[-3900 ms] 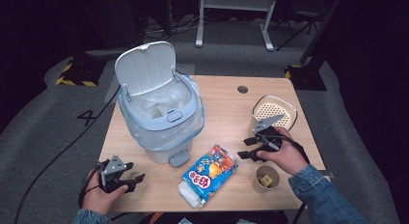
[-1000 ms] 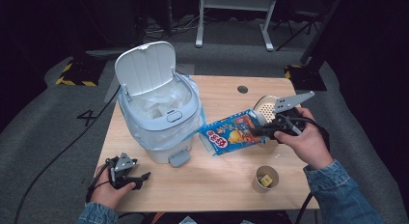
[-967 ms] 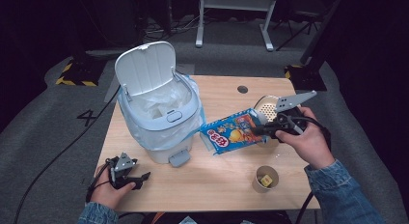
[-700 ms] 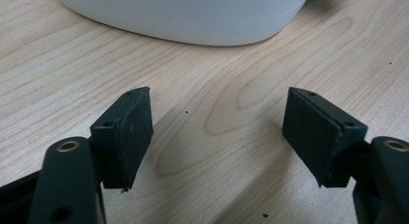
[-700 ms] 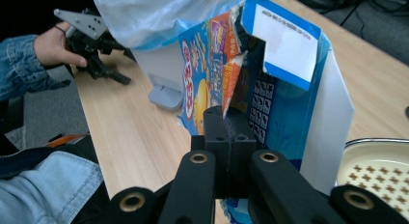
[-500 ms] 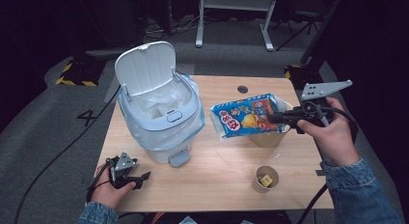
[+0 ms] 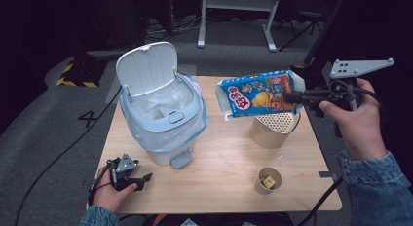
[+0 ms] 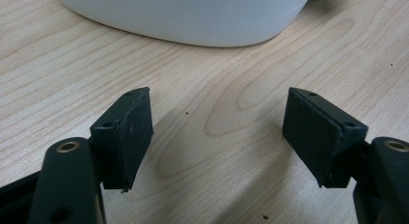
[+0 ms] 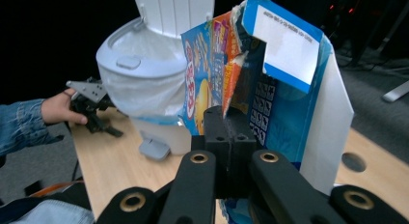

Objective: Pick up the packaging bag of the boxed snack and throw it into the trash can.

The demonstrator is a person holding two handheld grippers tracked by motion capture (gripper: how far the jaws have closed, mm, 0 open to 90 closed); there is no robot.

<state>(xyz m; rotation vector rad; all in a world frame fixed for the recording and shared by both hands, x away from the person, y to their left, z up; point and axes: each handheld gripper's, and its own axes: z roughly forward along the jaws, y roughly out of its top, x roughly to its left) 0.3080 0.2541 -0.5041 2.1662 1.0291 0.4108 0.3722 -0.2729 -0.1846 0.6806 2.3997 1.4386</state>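
Crinkled flat snack bag (image 7: 258, 94) now higher, clamped

High view overhead, gripper views close, sharing bin (image 7: 160, 114)

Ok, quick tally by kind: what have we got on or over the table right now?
Bins: 1
Snack packets: 1
Perforated metal cans: 1
Paper cups: 1
Grippers: 2, left gripper, right gripper
Total: 6
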